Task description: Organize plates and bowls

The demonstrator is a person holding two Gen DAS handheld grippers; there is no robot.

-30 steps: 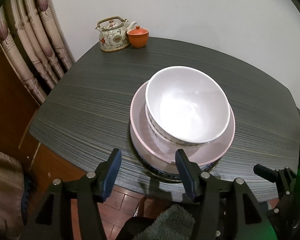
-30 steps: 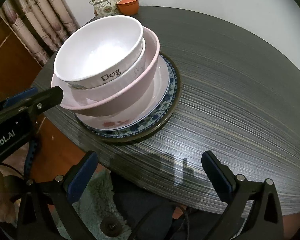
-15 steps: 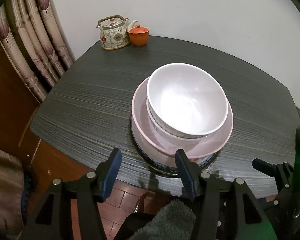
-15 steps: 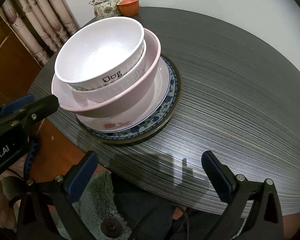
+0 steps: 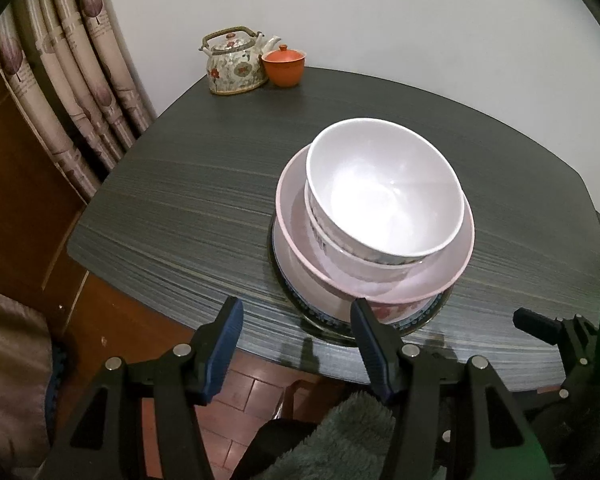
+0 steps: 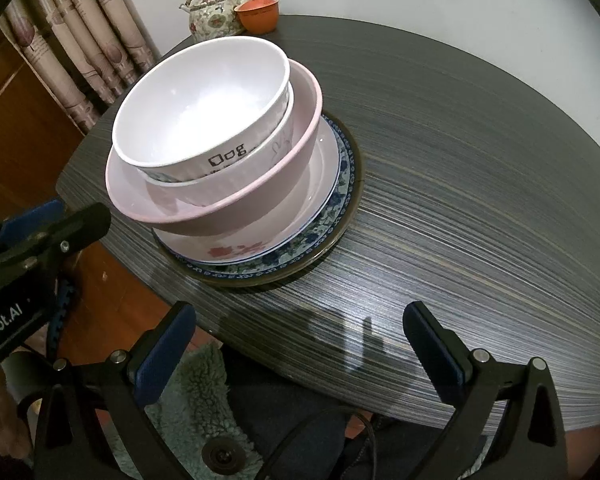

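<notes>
The left gripper (image 5: pixel 296 344) hangs over the near edge of the dark wood-grain table (image 5: pixel 188 208), its blue-padded jaws spread apart with nothing between them. Just ahead of its right finger, and a little to the right, stands the stack of dishes. The right gripper (image 6: pixel 300 344) is likewise released, jaws wide and empty, poised over the near table edge; the stack sits ahead of it and to the left, beyond its left finger.

The stack is built from the bottom up. A dark-rimmed plate (image 6: pixel 342 232) lies flat on the table, and on it a blue-patterned plate (image 6: pixel 336 204). Inside that rests a white plate with red flowers (image 6: pixel 236 250). A wide pink bowl (image 6: pixel 260 204) sits on the flowered plate, tilted slightly toward the left gripper. Nested in the pink bowl is a white bowl (image 6: pixel 220 188) of which only the rim and a bit of wall show, and inside that sits the top white bowl marked "Dog" (image 6: pixel 204 120), leaning off level. From the left wrist view the same top bowl (image 5: pixel 384 188) shows a glossy, empty interior.

Neither gripper touches any dish. In the right wrist view the black body of the left gripper (image 6: pixel 48 232) appears at the left, close beside the pink bowl's rim but apart from it.

Far ahead of both grippers, at the back edge of the table by the wall, a floral teapot (image 5: pixel 234 66) stands touching or just beside an orange lidded cup (image 5: pixel 284 66). A patterned curtain (image 5: pixel 72 80) hangs to the left.
</notes>
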